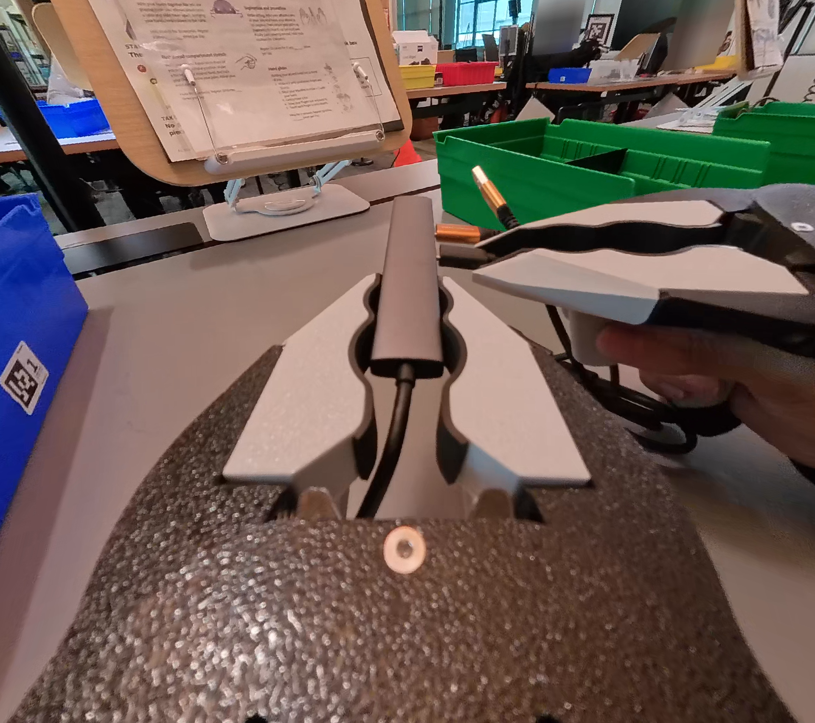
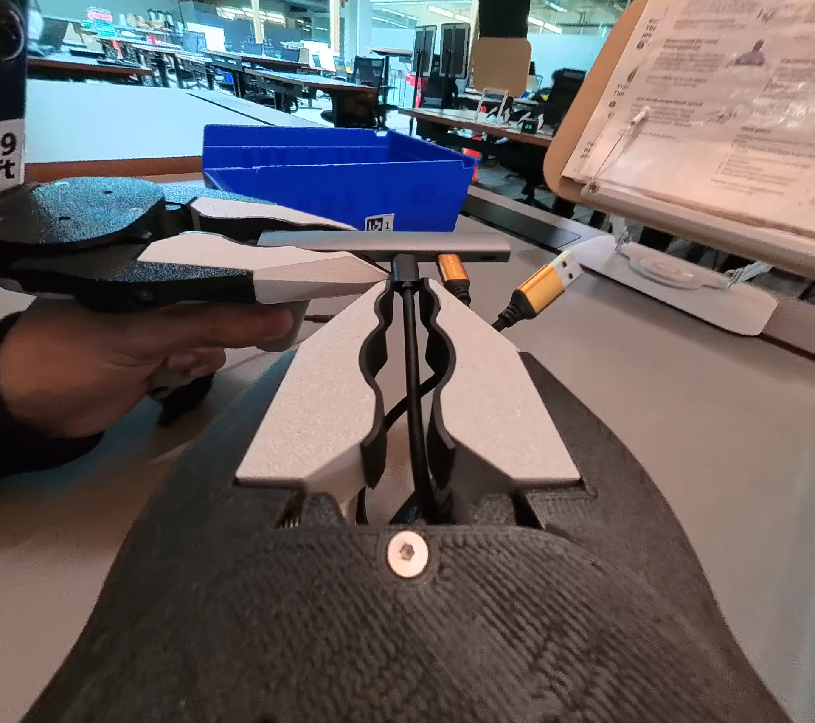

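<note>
**Hub held between two claws at mid-desk**

Hub first: a slim grey metal bar (image 1: 412, 283), flat-topped with rounded edges, is clamped at its near end by the left claw (image 1: 408, 296), whose pale, scalloped fingers are closed on its sides. Its long axis runs straight away from that claw, toward the far edge of the desk (image 1: 229, 331), and its own black cord (image 1: 392, 428) trails back between the fingers.

From the other side the same bar lies crosswise. The right claw (image 2: 405, 287) comes at its long side square on, fingers closed on a black plug (image 2: 405, 267) that sits at the hub's side, right against a port; whether it is fully seated I cannot tell. That plug's thin black cable (image 2: 412, 384) runs back through the gap between the fingers. So the right claw is the nearer one to the ports, and the left merely steadies the bar.

Just past the black plug an orange-sleeved plug (image 2: 452, 271) is at the hub's side too. A second, gold-sleeved plug (image 2: 547, 283) stands free, tilted up, near the paper stand's white base (image 2: 688, 296).

A glossy blue bin (image 2: 335, 177) sits toward the desk's left edge, a ribbed green bin (image 1: 595, 168) toward the right. The desk top is smooth, matt grey.
</note>
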`<state>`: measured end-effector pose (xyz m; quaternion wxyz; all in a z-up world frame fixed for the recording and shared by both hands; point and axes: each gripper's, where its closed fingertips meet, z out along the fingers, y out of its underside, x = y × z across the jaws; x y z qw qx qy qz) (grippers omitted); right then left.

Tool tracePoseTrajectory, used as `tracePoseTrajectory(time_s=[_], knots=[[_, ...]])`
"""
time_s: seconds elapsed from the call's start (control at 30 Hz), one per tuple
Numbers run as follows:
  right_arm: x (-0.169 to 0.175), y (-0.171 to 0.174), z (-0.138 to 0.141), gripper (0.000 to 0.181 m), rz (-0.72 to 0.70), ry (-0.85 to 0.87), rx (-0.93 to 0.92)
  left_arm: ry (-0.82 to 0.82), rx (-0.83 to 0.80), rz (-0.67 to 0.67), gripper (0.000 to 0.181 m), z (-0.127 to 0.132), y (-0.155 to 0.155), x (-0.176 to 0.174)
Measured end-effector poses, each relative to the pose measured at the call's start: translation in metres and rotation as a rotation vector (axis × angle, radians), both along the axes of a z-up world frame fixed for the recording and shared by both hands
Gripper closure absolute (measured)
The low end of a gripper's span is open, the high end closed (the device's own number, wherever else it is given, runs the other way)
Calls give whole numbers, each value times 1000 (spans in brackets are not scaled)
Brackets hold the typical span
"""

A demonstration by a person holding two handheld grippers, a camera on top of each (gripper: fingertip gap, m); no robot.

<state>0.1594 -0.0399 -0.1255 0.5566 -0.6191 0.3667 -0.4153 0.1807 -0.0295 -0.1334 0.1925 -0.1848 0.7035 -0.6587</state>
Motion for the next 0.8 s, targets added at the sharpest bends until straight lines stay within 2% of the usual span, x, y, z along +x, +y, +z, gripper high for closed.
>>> tracePoseTrajectory(time_s=[0.1,0.13,0.17,0.2,0.27,0.37,0.47,0.57,0.7,0.8], knots=[[0,0,0,170,14,26,-2,-24,7,11,159,1,0,0],[-2,-2,1,170,30,40,-19,-20,-10,53,159,3,5,6],[-5,-10,2,171,31,54,13,-27,-61,172,160,10,23,25],[-10,-16,-1,171,47,86,60,12,-119,236,160,14,44,44],[-23,-14,-7,171,148,119,99,83,-202,204,160,16,60,57],[-33,-24,27,170,172,57,31,28,-189,146,160,20,44,41],[-54,-61,90,170,70,-64,-56,-4,-202,138,160,24,42,37],[-83,-119,138,171,-105,-185,-119,51,-227,138,160,19,47,42],[-93,-184,158,171,-215,-200,-150,51,-225,121,160,19,45,41],[-80,-216,147,171,-214,-131,-224,33,-208,111,160,19,42,38]])
